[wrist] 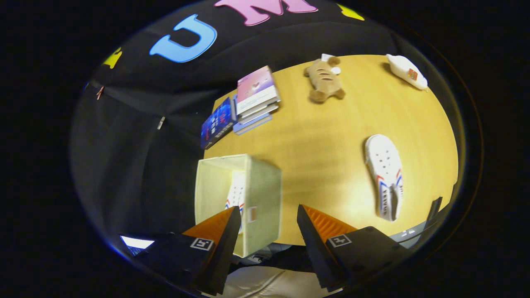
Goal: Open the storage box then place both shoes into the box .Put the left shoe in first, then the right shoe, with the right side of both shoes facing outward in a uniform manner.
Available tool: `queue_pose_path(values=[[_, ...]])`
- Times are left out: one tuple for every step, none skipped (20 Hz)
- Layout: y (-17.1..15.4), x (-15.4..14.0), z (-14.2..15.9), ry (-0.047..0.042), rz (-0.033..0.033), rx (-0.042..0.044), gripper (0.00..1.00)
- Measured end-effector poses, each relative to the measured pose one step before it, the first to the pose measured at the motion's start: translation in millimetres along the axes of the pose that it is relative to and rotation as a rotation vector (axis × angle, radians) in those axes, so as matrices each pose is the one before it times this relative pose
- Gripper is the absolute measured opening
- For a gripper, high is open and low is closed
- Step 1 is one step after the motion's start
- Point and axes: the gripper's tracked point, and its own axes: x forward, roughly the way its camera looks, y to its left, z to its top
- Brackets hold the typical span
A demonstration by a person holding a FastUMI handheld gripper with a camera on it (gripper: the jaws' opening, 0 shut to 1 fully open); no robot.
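Note:
An open cream fabric storage box [261, 198] stands at the near corner of the wooden table, just ahead of my left finger. One white shoe [236, 194] with red and blue stripes stands inside it, against the box's wall. A second white shoe [386, 176] of the same kind lies flat on the table, sole down, ahead of and beyond my right finger. My gripper [269, 223] hovers above the table's near edge, open, with nothing between its fingers.
A stack of books [254, 99] and a dark blue book [216, 122] lie at the table's far left edge. A brown plush toy [324, 80] and a white packet [408, 72] rest at the far side. Bare wooden table [323, 140] spreads between box and shoe.

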Motion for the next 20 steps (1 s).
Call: queue_pose_path(values=[[-28.72,-0.74,11.63,-0.01894,-0.02945,0.00202,0.84],[-30.72,-5.74,11.31,-0.02001,-0.04399,-0.00065,0.84],[-30.23,-0.28,11.47,-0.01651,-0.03984,-0.00116,0.84],[-25.99,1.81,7.15,-0.00841,-0.03239,-0.00261,0.84],[-24.79,3.26,3.96,0.00275,-0.03271,0.00624,0.84],[-21.6,3.69,1.23,0.01041,-0.02415,0.00865,0.84],[-17.63,5.03,2.09,0.011,-0.01483,0.00606,0.84],[-15.88,6.56,0.23,0.01442,-0.01369,0.00296,0.84],[-15.65,7.71,-1.95,0.01936,-0.01661,-0.00565,0.83],[-15.2,9.18,-3.12,0.02091,-0.02327,-0.00624,0.83],[-11.15,11.79,-3.49,0.02164,-0.01432,-0.0105,0.83],[-9.16,11.52,-3.88,0.02122,-0.01055,-0.00761,0.83],[-9.08,10.87,-5.97,0.02837,-0.01043,-0.00527,0.83],[-4.34,11.51,-4.84,0.02407,-0.00287,-0.00252,0.83],[-2.04,11.38,-3.52,0.02175,0.00456,-0.00098,0.83],[-0.92,8.57,-2.64,0.01639,0.00484,-0.00041,0.83],[-0.81,8.49,-1.72,0.01187,0.00397,-0.00135,0.83],[0.16,7.26,-1.53,0.01038,0.00225,-0.00485,0.82],[0.13,4.48,-1.34,0.01196,0.00393,-0.00807,0.82],[3.86,3.01,0.58,0.00631,0.01286,-0.00193,0.82]])
